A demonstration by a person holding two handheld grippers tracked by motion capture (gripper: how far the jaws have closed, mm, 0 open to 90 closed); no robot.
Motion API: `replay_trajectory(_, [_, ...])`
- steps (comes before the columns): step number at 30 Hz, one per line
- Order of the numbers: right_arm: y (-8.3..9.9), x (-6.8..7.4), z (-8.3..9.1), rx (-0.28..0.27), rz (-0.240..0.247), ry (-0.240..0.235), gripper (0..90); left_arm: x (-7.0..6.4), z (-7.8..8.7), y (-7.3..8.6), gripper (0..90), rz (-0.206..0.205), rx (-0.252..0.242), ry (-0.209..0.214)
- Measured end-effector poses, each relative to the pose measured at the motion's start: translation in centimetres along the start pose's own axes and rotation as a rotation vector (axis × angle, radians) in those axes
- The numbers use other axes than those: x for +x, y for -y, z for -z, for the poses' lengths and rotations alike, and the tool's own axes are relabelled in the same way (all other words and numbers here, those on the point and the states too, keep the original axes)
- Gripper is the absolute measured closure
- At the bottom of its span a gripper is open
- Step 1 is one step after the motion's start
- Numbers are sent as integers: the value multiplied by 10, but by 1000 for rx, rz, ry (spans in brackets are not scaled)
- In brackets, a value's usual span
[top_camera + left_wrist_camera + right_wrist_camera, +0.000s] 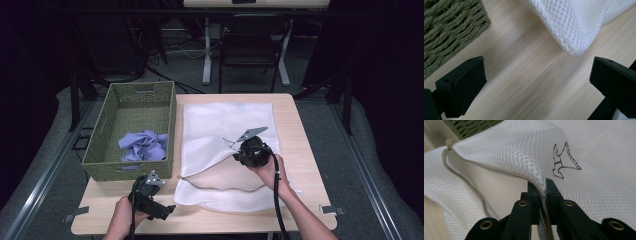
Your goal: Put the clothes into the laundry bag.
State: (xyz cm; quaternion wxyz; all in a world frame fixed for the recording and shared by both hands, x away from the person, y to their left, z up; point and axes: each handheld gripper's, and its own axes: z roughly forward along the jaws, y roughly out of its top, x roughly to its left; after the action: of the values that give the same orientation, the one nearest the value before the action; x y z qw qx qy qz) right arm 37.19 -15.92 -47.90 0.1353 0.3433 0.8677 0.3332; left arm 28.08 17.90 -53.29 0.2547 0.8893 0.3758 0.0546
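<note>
You'll find no readable text, brand, label or number anywhere. The one sign: a small dark stitched outline figure on the white mesh laundry bag, just above where your right gripper pinches the zipper edge. Its shape can't be made out as a letter.

A white mesh laundry bag lies flat mid-table, its zippered mouth open toward six o'clock, the upper edge lifted. A small dark emblem, perhaps stitched, marks it.
</note>
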Motion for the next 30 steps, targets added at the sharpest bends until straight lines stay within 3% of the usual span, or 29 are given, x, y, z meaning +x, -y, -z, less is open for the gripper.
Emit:
replay_trajectory(5, [-3,-3,0,-1,-1,-22,854,1,3,-2,3,1,-3,18])
replay_trajectory(10, [-1,-5,-5,17,5,-30,854,5,5,-1,3,-4,5,83])
replay_trajectory(15, [1,-5,-6,21,17,-34,853,3,7,-2,3,-21,11,89])
replay_trajectory(19, [2,-7,-6,25,25,-40,853,-2,13,-5,3,-58,10,97])
replay_trajectory(24, [2,-7,-5,28,39,-50,852,-6,24,-11,3,-86,-25,114])
replay_trajectory(30, [2,-6,-5,33,53,-54,852,-4,34,-18,2,-90,-30,130])
